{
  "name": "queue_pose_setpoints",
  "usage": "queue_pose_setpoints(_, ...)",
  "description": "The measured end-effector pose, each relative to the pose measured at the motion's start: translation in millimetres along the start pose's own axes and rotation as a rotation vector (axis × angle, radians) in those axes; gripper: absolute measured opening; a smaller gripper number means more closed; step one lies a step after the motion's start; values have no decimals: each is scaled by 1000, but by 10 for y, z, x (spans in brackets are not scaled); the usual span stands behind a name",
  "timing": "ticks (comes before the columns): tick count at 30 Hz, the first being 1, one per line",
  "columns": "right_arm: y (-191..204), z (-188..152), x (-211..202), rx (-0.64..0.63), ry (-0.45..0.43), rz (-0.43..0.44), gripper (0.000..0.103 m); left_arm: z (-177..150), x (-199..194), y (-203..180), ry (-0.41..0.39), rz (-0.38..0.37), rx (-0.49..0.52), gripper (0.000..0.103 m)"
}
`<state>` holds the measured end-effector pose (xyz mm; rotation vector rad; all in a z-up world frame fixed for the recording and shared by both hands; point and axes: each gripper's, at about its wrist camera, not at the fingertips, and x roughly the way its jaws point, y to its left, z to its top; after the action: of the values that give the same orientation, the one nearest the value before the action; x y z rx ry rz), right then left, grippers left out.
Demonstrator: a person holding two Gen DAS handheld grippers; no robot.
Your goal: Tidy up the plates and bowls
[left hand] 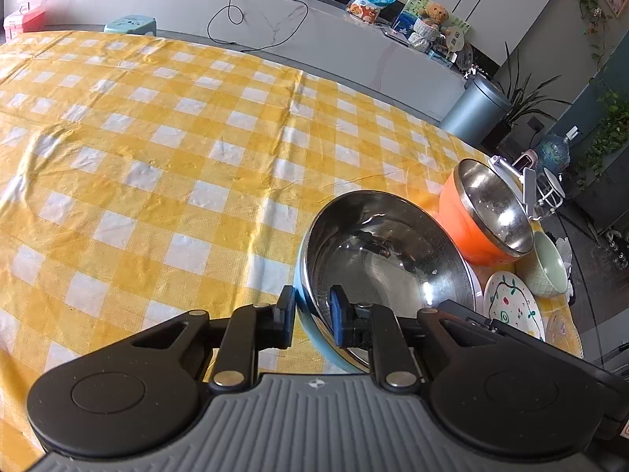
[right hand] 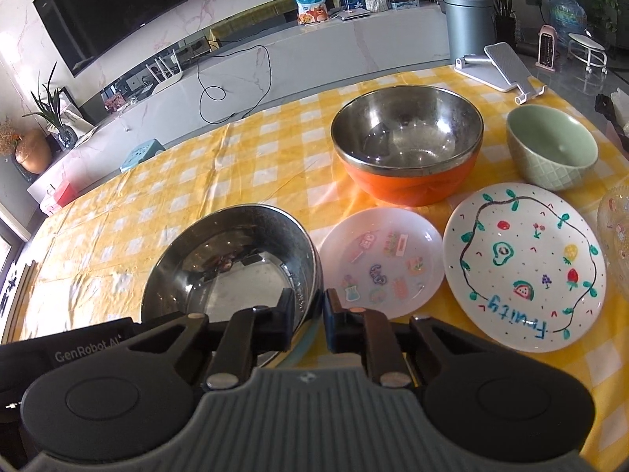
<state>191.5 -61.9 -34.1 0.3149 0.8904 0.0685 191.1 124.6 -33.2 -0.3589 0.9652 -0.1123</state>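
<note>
Both grippers grip one steel bowl with a light blue outside (left hand: 389, 259), also in the right wrist view (right hand: 232, 255). My left gripper (left hand: 312, 316) is shut on its near rim, one pad inside, one outside. My right gripper (right hand: 308, 320) is shut on its right rim the same way. An orange steel-lined bowl (right hand: 409, 141) stands behind; it also shows in the left wrist view (left hand: 487, 212). A green ceramic bowl (right hand: 550, 145) sits at right. A small clear plate with stickers (right hand: 381, 259) and a white fruit-painted plate (right hand: 526, 263) lie in front of them.
The table has a yellow checked cloth (left hand: 157, 149). A white phone stand (right hand: 503, 67) sits at the far right edge. A glass dish edge (right hand: 617, 236) shows at the far right. A cabinet with a cable, snack bag and bin runs behind the table.
</note>
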Motion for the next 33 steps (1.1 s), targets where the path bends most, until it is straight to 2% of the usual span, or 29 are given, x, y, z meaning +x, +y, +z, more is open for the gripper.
queue_pose_setpoints(6,42,-13,-89,-1,-6,7,13,-30,-110,16,-7,8,2,19)
queue_pose_setpoints(13,107,-78,-362,-1,-30,36,13,-142,-444,37,-42,7,-4,19)
queue_pose_setpoints(23,251,-352,-780,-24,-45,80,13,-365,-940,146,-88,27,1,19)
queue_pose_setpoints(33,443,-691,-952,-60,4,115,13,-627,-1208,381,-84,54,-20,19)
